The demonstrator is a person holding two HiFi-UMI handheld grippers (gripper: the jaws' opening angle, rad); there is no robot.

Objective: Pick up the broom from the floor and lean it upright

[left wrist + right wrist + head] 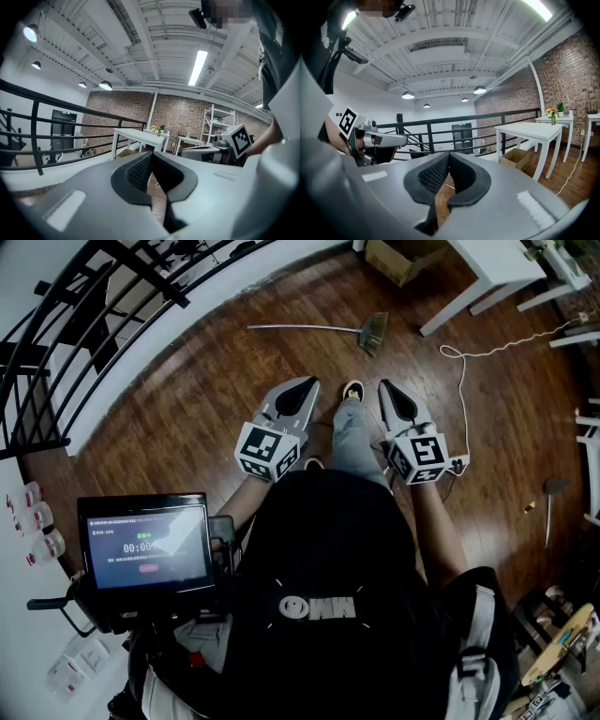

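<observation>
on the wooden floor (216, 399) the broom (372, 334) lies flat at the upper middle of the head view, well apart from the left claw (305, 382) and right claw (388, 386), both pressed together and empty. its thin handle hugs the boards, so a pinch may skid off. the lower-left screen (150, 545) shows a timer starting "00:0"; the rest is unreadable.
</observation>
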